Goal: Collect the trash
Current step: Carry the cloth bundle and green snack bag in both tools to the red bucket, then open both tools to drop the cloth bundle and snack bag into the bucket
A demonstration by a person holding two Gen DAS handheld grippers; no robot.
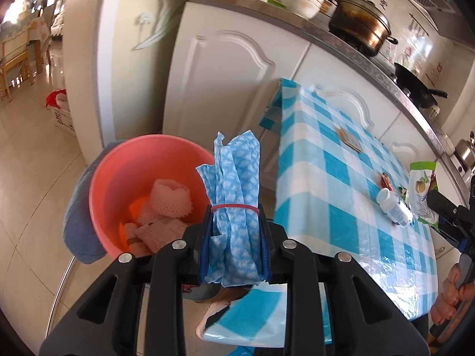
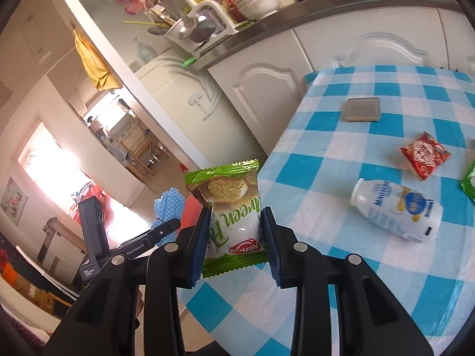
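Both claws clamped: left claw (image 1: 236, 231) w/ blue cloth bundle (image 1: 234, 195), right claw (image 2: 236, 237) w/ green snack pack (image 2: 230, 213).

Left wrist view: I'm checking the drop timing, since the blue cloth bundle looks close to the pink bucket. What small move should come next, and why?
Probably ease the left gripper a little forward over the pink bucket, then open. Its fingers clamp the rubber-banded blue cloth bundle, which sits near the bucket's rim, and foam trash already lies inside.

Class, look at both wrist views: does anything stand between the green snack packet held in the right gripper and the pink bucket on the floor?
Yes. The left gripper, shut on a blue cloth bundle, sits between the green snack packet and the pink bucket.
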